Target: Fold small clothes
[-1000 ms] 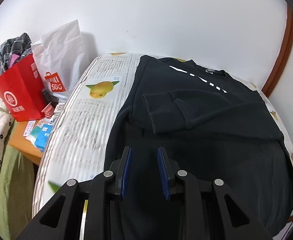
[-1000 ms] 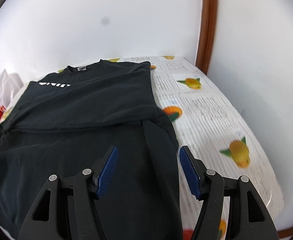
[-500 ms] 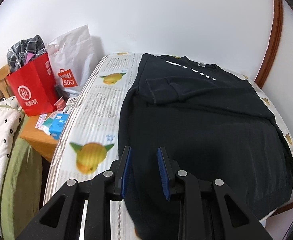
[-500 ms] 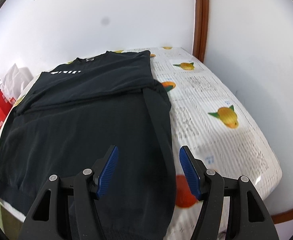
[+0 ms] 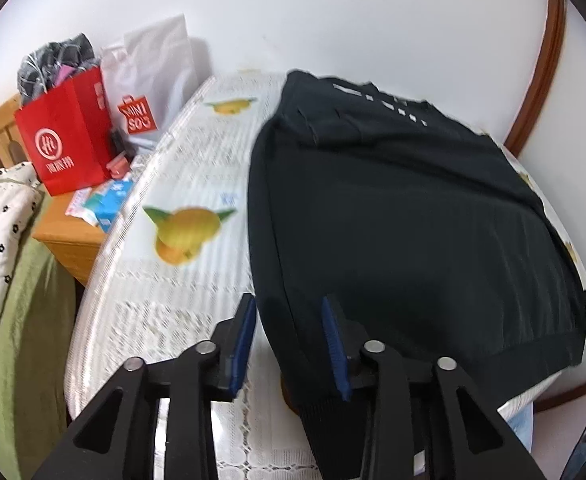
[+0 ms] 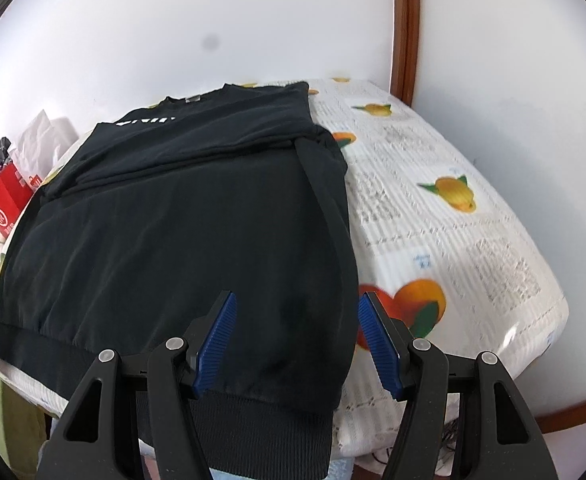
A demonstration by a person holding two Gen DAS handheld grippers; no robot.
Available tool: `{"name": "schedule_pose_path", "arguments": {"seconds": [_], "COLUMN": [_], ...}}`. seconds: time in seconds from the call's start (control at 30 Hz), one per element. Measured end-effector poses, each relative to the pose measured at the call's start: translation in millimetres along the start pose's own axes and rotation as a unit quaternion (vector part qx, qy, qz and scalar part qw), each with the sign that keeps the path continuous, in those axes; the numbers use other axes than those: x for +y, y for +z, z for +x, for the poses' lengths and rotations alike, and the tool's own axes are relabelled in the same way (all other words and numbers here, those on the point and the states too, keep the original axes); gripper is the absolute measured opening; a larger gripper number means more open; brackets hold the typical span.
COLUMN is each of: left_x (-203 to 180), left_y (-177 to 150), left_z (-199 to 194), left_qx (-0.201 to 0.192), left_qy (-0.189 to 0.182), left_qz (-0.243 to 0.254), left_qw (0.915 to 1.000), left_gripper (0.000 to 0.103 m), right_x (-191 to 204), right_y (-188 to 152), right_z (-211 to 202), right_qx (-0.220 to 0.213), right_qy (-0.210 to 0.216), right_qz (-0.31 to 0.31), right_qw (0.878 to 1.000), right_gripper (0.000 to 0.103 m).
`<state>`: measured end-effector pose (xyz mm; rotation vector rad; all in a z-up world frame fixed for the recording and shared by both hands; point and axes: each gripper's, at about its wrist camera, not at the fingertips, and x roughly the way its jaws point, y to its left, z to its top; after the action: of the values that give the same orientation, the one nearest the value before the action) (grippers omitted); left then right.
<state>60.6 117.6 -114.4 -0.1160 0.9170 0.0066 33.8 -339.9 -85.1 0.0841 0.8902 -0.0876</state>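
Matte black sweatshirt (image 6: 181, 216) with ribbed hem fills mid-frame on a glossy fruit-print table cover (image 6: 453, 240). Left gripper (image 5: 289, 344), jaws just widening, and right gripper (image 6: 295, 340) stand apart, empty, bottom centre.

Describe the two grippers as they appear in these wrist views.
The left gripper and right gripper look alike: black angular frames with triangular cut-outs, round silver pivot bolts, and two fingers faced with ribbed blue pads. No cables or markings are visible on them.
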Motion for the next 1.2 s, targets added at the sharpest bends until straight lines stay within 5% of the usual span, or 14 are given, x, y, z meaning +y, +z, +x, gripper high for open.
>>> {"name": "schedule_pose_path", "arguments": {"seconds": [0.27,0.63,0.83,0.97,1.2], "left_x": [3,-9,-14,-17,-11], "left_y": [-11,-13,-10,-11,-16], "left_z": [17,27,28,23,-18], "left_qx": [0.018,0.004,0.005,0.006,-0.010], "left_qy": [-0.008,0.019,0.014,0.012,-0.055], "left_qz": [-0.005,0.017,0.009,0.022,0.002], "left_qw": [0.9998,0.9997,0.9999,0.9997,0.9984], "left_gripper": [0.039,0.038,0.010,0.007,0.007], "right_x": [-6,3,7,4,-16], "right_y": [-12,-13,-5,-1,0], "right_z": [15,34,41,40,7], "right_qx": [0.010,0.002,-0.002,0.001,-0.025], "right_qy": [0.000,-0.005,-0.003,-0.003,0.002], "right_qz": [0.008,-0.001,-0.003,-0.001,0.015], "right_qw": [1.000,1.000,1.000,1.000,1.000], "right_gripper": [0.062,0.022,0.015,0.009,0.007]}}
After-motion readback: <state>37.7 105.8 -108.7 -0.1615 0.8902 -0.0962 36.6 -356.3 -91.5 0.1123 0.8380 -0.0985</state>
